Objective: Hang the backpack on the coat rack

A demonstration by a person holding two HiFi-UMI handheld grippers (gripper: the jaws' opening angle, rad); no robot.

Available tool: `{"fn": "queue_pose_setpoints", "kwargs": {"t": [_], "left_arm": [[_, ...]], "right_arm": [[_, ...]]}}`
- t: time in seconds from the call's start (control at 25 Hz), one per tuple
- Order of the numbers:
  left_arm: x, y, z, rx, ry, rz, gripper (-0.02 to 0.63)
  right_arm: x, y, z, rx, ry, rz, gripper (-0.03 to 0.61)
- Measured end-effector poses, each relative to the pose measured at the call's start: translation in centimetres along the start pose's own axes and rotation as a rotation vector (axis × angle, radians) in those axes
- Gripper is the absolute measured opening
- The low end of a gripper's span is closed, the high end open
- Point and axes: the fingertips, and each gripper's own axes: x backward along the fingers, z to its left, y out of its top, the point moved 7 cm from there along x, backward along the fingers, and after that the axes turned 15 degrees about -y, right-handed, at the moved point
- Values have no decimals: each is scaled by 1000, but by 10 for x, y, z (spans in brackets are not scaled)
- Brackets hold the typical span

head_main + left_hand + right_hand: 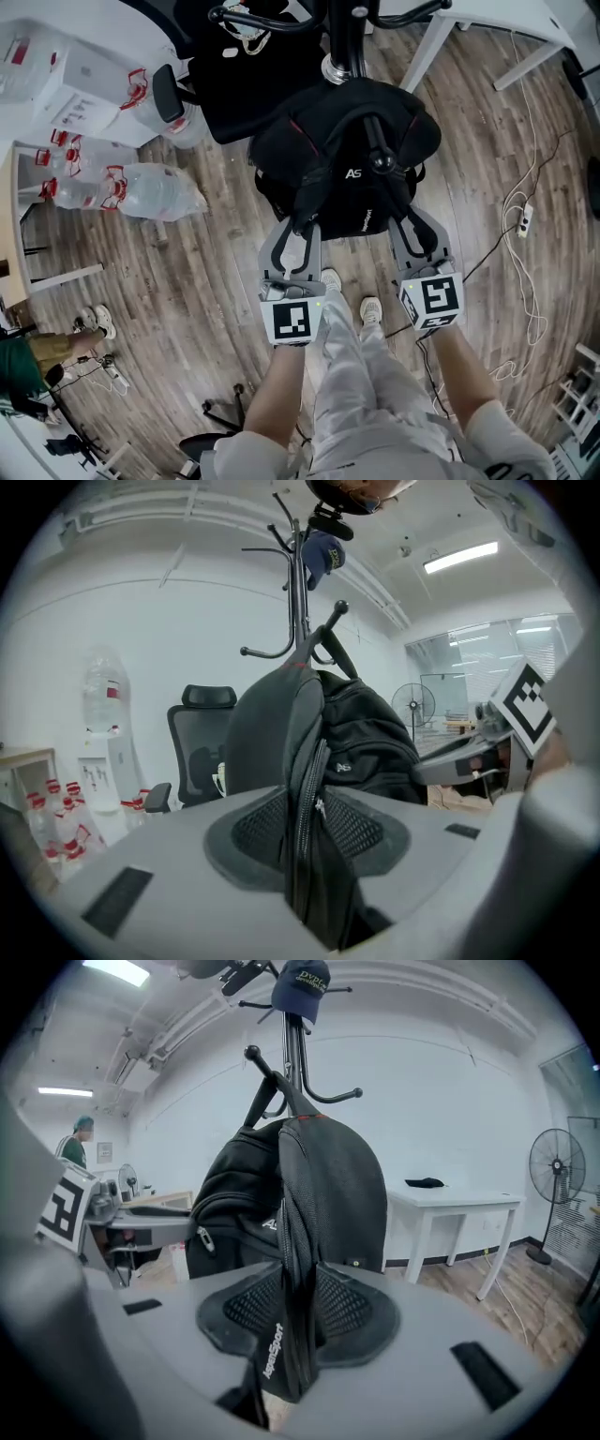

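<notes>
A black backpack point(347, 159) hangs by its top loop from a hook point(380, 155) of the black coat rack point(342, 37). My left gripper point(302, 227) is at the backpack's left shoulder strap point(305, 789). The strap runs between its pads, which stand slightly apart from it, so the gripper is open. My right gripper point(405, 217) is shut on the right shoulder strap point(292, 1269), its pads pinching the webbing. In the right gripper view the backpack point(337, 1185) hangs under the rack's pole point(295, 1054).
A black office chair point(234, 84) stands behind the rack. Large water bottles point(141, 187) lie at the left. A white desk point(450, 28) is at the back right and cables point(525, 225) trail over the wooden floor. A blue cap point(302, 988) tops the rack.
</notes>
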Motion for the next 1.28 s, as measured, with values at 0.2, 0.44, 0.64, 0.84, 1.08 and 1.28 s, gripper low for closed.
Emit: {"fn": "queue_pose_setpoints", "kwargs": {"t": [0.2, 0.44, 0.64, 0.84, 1.08, 1.28], "left_arm": [[34, 19, -20, 5, 57, 8, 127], [103, 49, -62, -4, 158, 27, 42], [146, 81, -107, -33, 158, 17, 15], [182, 106, -146, 21, 92, 0, 11], [218, 117, -184, 56, 24, -28, 11], [261, 111, -207, 80, -65, -45, 11]], "right_arm": [[54, -15, -21, -20, -6, 45, 104], [149, -4, -50, -87, 15, -9, 71], [205, 1, -52, -98, 48, -21, 38], [262, -3, -30, -90, 121, 27, 37], [317, -17, 8, -75, 184, 74, 37], [355, -11, 46, -29, 178, 30, 37]]}}
